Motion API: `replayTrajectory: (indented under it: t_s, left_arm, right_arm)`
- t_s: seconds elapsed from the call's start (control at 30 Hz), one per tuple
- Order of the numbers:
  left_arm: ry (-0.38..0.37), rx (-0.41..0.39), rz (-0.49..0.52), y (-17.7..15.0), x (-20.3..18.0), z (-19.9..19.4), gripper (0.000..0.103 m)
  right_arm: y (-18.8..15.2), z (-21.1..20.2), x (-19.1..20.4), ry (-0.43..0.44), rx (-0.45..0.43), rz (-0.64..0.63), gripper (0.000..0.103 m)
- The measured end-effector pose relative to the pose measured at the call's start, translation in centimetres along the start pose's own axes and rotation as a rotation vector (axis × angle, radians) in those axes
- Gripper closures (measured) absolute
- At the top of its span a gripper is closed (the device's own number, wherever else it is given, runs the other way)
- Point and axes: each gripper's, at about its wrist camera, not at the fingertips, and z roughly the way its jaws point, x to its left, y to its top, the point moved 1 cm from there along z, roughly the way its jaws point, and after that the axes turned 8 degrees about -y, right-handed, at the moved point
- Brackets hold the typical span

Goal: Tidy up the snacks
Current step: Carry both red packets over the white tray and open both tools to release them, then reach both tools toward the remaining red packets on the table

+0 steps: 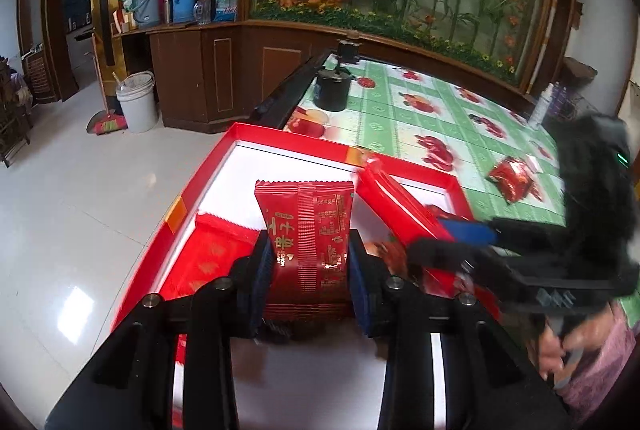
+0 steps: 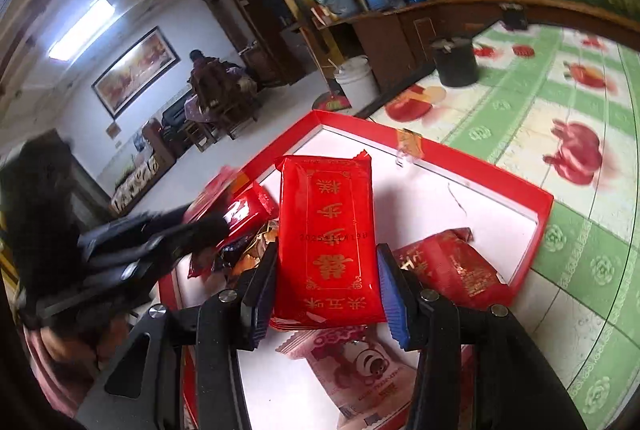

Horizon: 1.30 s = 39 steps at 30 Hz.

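Observation:
A red box with a white floor lies at the table's edge. My left gripper is shut on a narrow red snack packet with gold print, held above the box. My right gripper is shut on a wider red packet with gold characters, also over the box; in the left wrist view that packet slants in from the right. Inside the box lie a pink bear packet, a dark red packet and a flat red one. The left gripper shows blurred at the left.
A loose red packet lies on the green fruit-print tablecloth right of the box. A black round container stands at the table's far end. A white bucket and a broom stand on the tiled floor at left.

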Motion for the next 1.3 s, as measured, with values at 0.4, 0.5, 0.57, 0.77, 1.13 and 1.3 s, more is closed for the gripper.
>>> replayTrajectory:
  t_s: [0.4,0.5,0.57,0.77,1.13,1.3]
  left_arm:
    - [0.035,0.055,-0.015,1.3,-0.1,3.2,0.07]
    - [0.063,0.077,-0.028,1.4,0.0,3.6,0.062]
    - [0.082,0.088,-0.034,1.4,0.0,3.7,0.044]
    - [0.144,0.029,0.023,1.7,-1.4,2.0,0.038]
    - [0.04,-0.047,0.2,1.3,-8.9,-0.2,0.028]
    - [-0.018,-0.009,0.234,0.1,-11.3,0.5,0.028]
  right_arm:
    - [-0.1,-0.7,-1.5,-0.056,-0.043,0.026,0.054]
    - [-0.1,-0.5,-1.3,-0.072,-0.024,0.011,0.053]
    - [0.1,-0.9,-1.4,-0.067,-0.025,0.016,0.051]
    - [1.4,-3.8,-3.9,-0.052,-0.093,0.091,0.038]
    - [2.3,-11.0,-18.0,-0.221,-0.254,0.36,0.036]
    - [1.7,-10.3,-22.6,-0.268,-0.236,0.424,0.038]
